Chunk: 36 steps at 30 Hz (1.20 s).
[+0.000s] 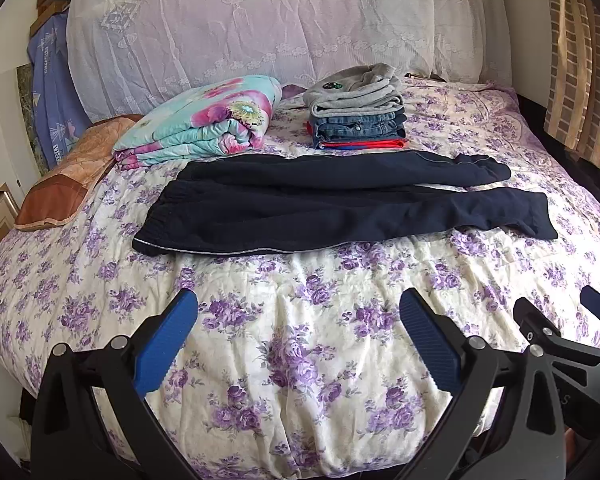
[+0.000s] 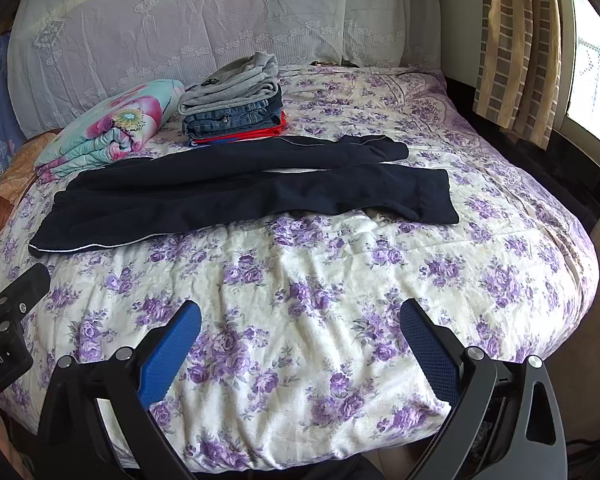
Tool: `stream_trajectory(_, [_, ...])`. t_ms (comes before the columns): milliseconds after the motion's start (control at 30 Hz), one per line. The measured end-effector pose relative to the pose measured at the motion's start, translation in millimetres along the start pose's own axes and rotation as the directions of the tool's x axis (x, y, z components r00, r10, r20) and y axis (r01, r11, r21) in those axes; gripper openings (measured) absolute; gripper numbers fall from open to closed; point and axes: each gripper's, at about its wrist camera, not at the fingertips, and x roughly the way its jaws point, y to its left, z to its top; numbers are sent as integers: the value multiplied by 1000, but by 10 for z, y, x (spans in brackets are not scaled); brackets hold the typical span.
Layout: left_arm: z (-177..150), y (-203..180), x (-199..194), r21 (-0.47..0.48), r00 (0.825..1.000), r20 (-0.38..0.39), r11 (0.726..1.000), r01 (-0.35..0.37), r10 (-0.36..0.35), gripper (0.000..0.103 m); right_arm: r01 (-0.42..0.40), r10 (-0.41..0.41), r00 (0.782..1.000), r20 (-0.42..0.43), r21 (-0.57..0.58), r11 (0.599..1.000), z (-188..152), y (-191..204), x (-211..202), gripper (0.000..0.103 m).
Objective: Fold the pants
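Note:
Dark navy pants (image 1: 340,204) (image 2: 240,196) lie spread flat across the bed, waistband to the left, the two legs running right with a narrow gap between them. My left gripper (image 1: 298,300) hovers open over the near part of the bed, short of the pants, nothing between its blue pads. My right gripper (image 2: 300,312) is open too, at the same near edge and well clear of the pants. The right gripper's finger (image 1: 540,320) shows at the right of the left wrist view; part of the left gripper (image 2: 16,300) shows at the left of the right wrist view.
The bed (image 1: 300,360) carries a purple-flowered cover. Behind the pants stand a stack of folded clothes (image 1: 356,108) (image 2: 232,104) and a folded floral quilt (image 1: 204,120). An orange pillow (image 1: 68,176) lies at the left, a lace-covered headboard (image 1: 260,20) behind, curtains (image 2: 516,48) at the right.

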Motion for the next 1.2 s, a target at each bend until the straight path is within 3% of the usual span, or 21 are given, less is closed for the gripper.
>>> stream_trajectory(1200, [-106, 7, 67, 0, 1000, -11, 1000, 6, -6, 98, 1, -1, 1000, -1, -2, 1000, -12, 23, 2, 100])
